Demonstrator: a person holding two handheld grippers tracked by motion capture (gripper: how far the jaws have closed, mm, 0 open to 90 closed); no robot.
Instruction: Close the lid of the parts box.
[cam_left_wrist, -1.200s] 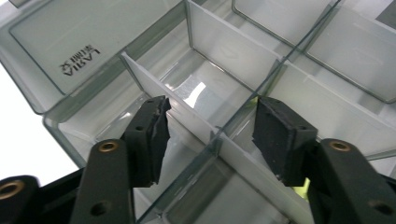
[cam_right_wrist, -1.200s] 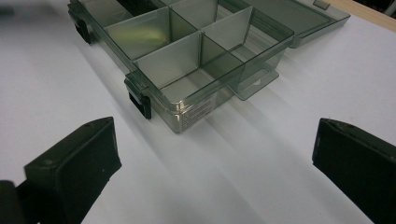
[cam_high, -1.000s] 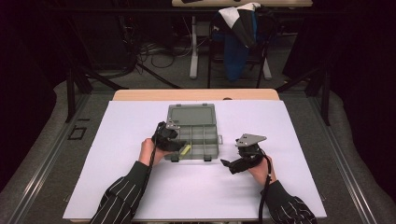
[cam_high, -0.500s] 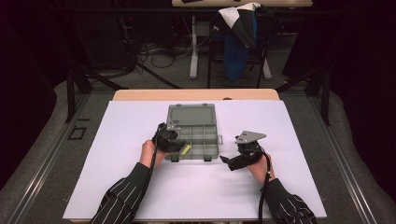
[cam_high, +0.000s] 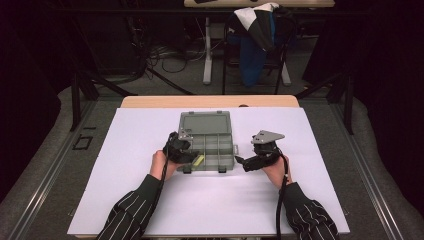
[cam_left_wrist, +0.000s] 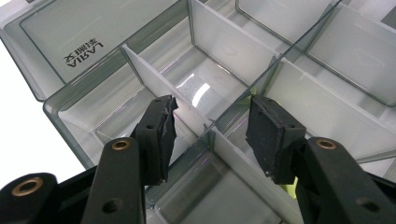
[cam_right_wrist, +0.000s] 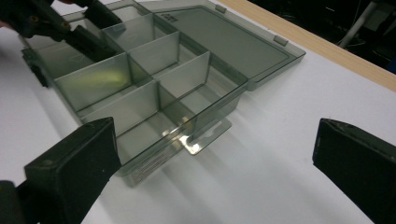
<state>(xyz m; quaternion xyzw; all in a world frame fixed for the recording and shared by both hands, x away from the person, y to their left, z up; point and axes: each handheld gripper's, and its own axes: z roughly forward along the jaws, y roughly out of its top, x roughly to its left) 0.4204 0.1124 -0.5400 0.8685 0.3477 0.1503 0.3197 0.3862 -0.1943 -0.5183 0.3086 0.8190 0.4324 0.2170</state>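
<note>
Behind the left gripper (cam_high: 189, 156), a yellow piece (cam_high: 199, 160) is half hidden.

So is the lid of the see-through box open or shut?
Open. The lid lies flat on the table behind the box, and the dividers and compartments inside are uncovered.

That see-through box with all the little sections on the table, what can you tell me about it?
The compartment box is smoky grey, translucent plastic, lying flat on the white table cover with its hinged lid folded fully open behind it. Thin dividers split the tray into several compartments; a hang tab sticks out at one end. A yellowish piece shows at its near left corner. The left gripper straddles a divider, pads apart from it.
</note>
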